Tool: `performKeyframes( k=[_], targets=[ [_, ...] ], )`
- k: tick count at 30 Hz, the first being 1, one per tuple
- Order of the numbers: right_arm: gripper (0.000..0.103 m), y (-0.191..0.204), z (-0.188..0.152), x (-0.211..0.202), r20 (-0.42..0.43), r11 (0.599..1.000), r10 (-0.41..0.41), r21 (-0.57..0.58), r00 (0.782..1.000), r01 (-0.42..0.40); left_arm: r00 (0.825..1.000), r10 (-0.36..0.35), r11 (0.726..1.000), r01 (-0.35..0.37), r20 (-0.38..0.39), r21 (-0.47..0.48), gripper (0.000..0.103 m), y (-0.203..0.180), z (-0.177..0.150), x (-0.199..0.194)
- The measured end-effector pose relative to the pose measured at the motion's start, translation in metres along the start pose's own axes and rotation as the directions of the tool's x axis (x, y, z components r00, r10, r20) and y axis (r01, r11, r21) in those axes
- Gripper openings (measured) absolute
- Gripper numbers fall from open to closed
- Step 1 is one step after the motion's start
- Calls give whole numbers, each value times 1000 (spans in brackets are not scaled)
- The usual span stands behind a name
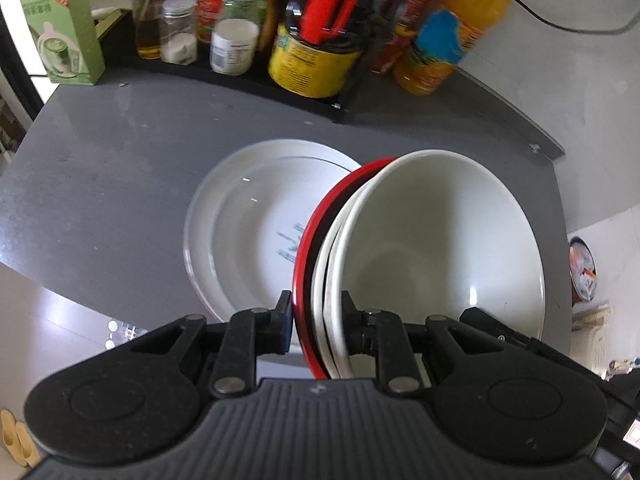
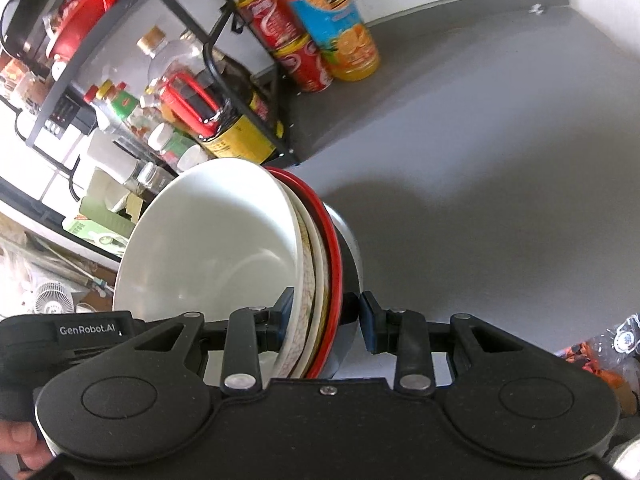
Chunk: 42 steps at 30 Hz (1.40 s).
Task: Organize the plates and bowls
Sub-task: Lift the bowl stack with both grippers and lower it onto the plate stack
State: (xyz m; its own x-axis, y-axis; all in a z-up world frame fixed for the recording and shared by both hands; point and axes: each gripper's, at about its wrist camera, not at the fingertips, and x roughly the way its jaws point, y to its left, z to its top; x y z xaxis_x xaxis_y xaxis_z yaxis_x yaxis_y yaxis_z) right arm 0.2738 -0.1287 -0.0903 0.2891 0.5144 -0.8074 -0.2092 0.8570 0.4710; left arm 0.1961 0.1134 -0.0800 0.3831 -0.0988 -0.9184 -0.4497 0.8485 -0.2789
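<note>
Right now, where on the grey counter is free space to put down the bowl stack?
Free: grey counter right of the bowl stack, below the orange juice bottle; also left of the white plates. Crowded: the condiment rack.

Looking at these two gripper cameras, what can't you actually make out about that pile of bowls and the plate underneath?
- Stack of bowls, both views: nested rims overlap, so the count is unclear.
- Stack's underside: hidden by the white bowl.
- White plate, left view: near edge covered by the left gripper; its blue print is blurred.
- Right gripper: right pad's contact unclear.

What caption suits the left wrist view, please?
Left tongs clamp stacked bowls above white plates.
</note>
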Motion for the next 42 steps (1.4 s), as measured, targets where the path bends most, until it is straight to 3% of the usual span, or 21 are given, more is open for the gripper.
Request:
performKeyframes(
  k=[11,18,27,42],
  targets=[
    [32,24,12,38,-42,999,-31,33,999,33,999,12,1000,-12,-32,1,20,37,48,17],
    [32,19,11,54,-53,993,-65,90,996,70,997,5,999,-2,-74,43,20,42,67,38],
    [32,13,6,61,-50,985,-83,149,995,90,991,7,992,10,-135,123,21,35,78,60],
    [33,21,-6,63,-9,976,-136,168,991,136,986,-4,969,45,-167,243,21,36,77,63]
  ],
)
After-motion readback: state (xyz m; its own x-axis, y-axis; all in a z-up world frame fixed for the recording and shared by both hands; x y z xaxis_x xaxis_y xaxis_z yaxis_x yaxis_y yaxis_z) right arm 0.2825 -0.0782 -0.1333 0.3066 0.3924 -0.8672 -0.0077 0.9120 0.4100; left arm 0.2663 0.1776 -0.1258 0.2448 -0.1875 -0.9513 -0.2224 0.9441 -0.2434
